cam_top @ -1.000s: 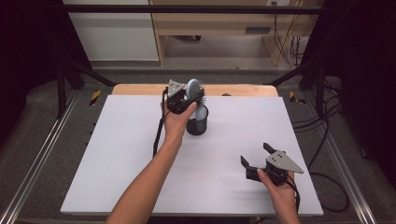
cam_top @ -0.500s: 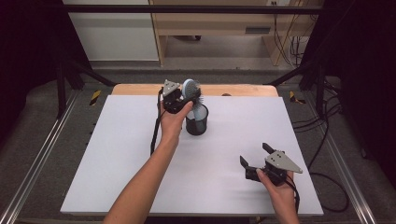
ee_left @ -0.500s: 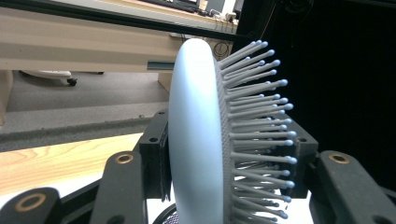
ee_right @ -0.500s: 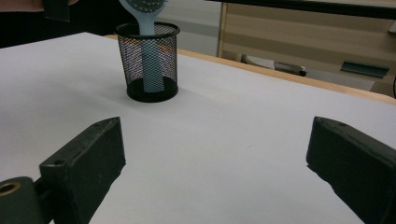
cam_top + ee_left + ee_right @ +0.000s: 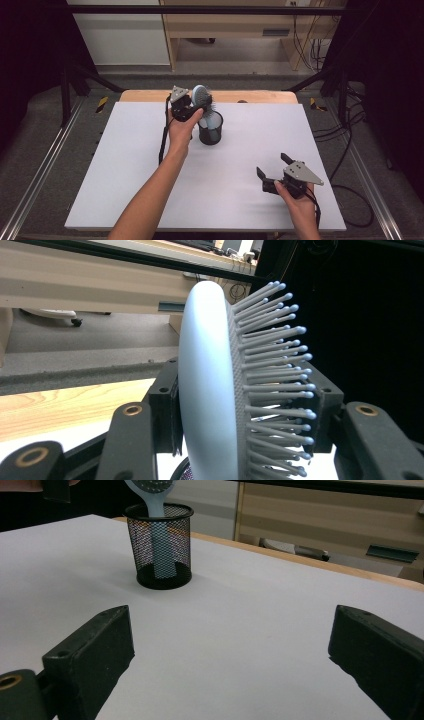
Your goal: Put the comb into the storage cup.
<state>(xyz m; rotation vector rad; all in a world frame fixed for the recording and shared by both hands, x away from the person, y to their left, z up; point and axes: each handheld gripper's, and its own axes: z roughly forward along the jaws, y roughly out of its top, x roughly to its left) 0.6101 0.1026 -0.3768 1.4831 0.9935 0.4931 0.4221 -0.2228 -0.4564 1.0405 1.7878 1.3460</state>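
A pale blue hairbrush (image 5: 200,95) stands tilted with its handle (image 5: 159,555) inside a black mesh cup (image 5: 210,131) at the back middle of the white table. My left gripper (image 5: 196,103) is shut on the brush head, one pad on its smooth back (image 5: 210,390) and the other against the bristle tips. The cup (image 5: 181,542) stands upright on the table. My right gripper (image 5: 271,165) rests low at the front right, open with nothing between its jaws (image 5: 230,645), pointing toward the cup.
The white table top (image 5: 125,190) has a wooden strip (image 5: 260,96) along its back edge. Metal rails (image 5: 45,165) run beside it on the left and right. Cables (image 5: 350,150) hang off the right side. A shelf unit (image 5: 225,30) stands beyond the table.
My left hand has shifted slightly to the left with the brush head, leaning the brush in the cup. The right gripper has stayed where it was.
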